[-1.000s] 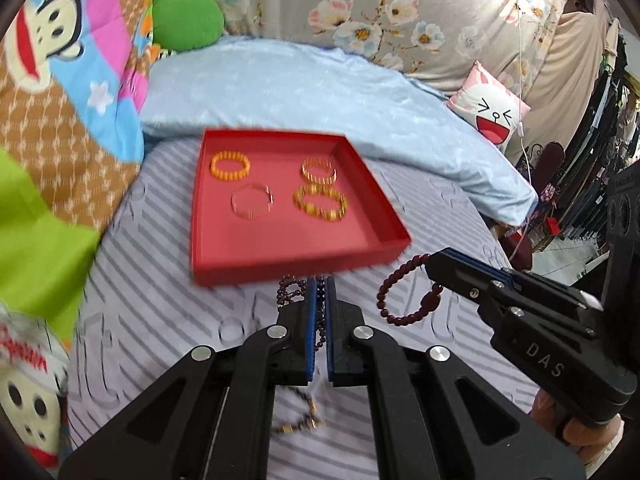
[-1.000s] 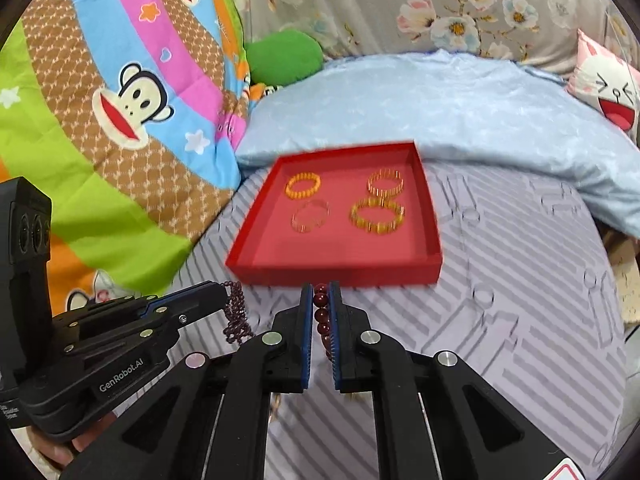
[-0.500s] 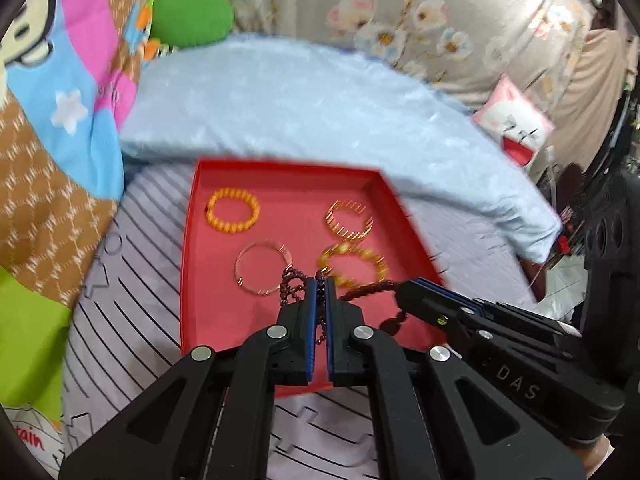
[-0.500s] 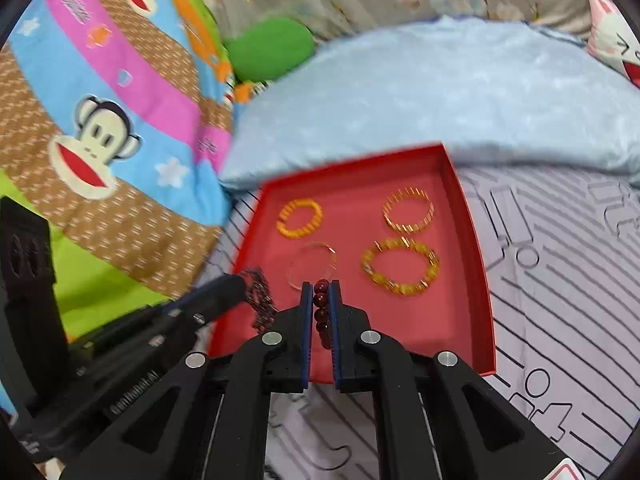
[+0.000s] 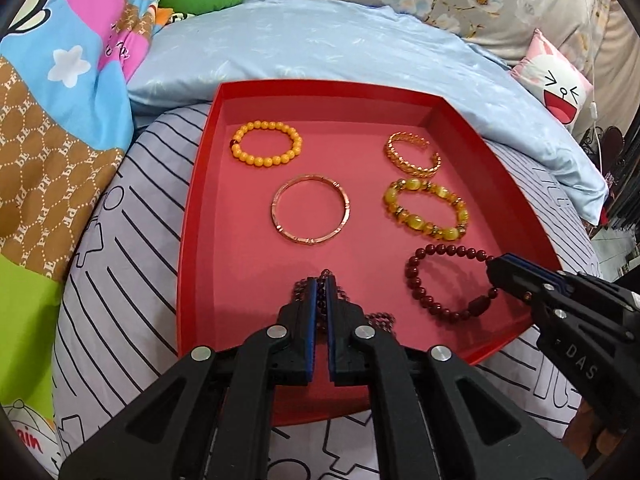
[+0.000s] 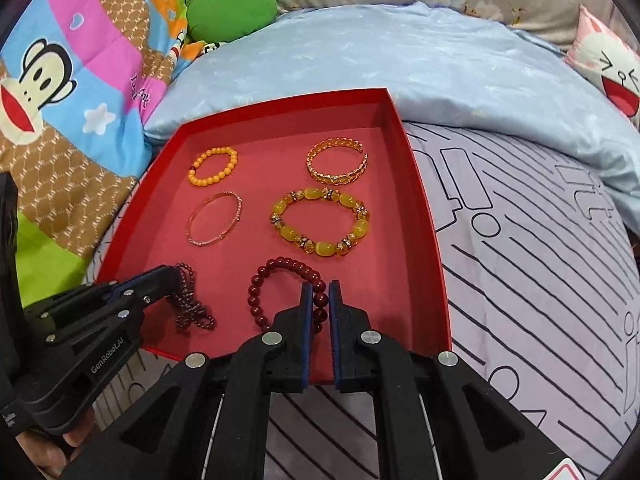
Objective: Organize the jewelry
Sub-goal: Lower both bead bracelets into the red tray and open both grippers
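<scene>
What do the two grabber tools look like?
Both are black plastic with forked arms, round silver screws and thin blue pads inside the fingers. The left gripper has "GenRobot.AI" in white letters on its side; the right gripper shows "DAS". No cables or sleeves show.

Red tray (image 5: pixel 200 208): matt, card-like. Dark red bead bracelet (image 5: pixel 436 276): glossy, smooth. Yellow bead bracelet (image 5: pixel 266 143): polished, opaque. Amber-coloured bead bracelet (image 6: pixel 320 222): translucent, shiny, with glittering spacers. Gold cuff (image 6: pixel 337 161): bright, textured metal. Thin bangle (image 5: pixel 310 208): smooth rose-toned metal. Striped bedsheet (image 6: pixel 540 264): matt cloth. Pale blue pillow (image 5: pixel 320 44): faint sheen.
</scene>
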Motion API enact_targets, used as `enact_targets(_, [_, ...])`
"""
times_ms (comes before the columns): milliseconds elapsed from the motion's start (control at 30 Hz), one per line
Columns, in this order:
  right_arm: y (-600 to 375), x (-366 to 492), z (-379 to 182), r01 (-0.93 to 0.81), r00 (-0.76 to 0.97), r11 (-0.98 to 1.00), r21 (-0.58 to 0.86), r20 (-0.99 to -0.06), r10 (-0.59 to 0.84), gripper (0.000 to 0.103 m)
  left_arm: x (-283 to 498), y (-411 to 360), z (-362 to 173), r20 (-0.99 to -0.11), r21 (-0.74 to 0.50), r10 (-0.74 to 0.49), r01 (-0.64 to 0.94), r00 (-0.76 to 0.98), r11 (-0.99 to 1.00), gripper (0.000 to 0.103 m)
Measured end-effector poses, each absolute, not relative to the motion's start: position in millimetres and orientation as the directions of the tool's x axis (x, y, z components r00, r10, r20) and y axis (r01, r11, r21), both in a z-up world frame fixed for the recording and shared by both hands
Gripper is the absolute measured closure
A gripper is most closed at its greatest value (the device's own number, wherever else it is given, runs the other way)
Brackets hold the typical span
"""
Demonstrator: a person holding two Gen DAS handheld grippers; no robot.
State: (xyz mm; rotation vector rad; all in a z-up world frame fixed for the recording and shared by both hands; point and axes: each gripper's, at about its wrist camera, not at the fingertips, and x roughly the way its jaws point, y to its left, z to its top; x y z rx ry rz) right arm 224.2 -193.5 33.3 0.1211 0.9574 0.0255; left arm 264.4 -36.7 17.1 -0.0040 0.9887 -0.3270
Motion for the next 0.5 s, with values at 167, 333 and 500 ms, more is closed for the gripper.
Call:
enact_targets(167, [-195, 221, 37, 0.049, 0.592, 0.992, 0.116, -0.803, 0.065, 0.073, 258, -40, 20, -0.806, -0.113, -0.248, 0.272, 0.537, 0.956, 0.083])
enact_targets(333, [-198, 211, 49, 0.054, 0.613, 0.988, 0.142, -0.786, 0.08, 0.07, 253, -35, 35, -0.787, -0.123, -0.247, 0.249, 0.566, 0.961, 0.063])
enact_targets(500, [-198, 193, 63, 0.049, 0.628, 0.986, 0.158, -0.773, 0.092, 0.07, 241, -28, 48, -0.777, -0.112, -0.235, 0.239, 0.584, 0.965, 0.063])
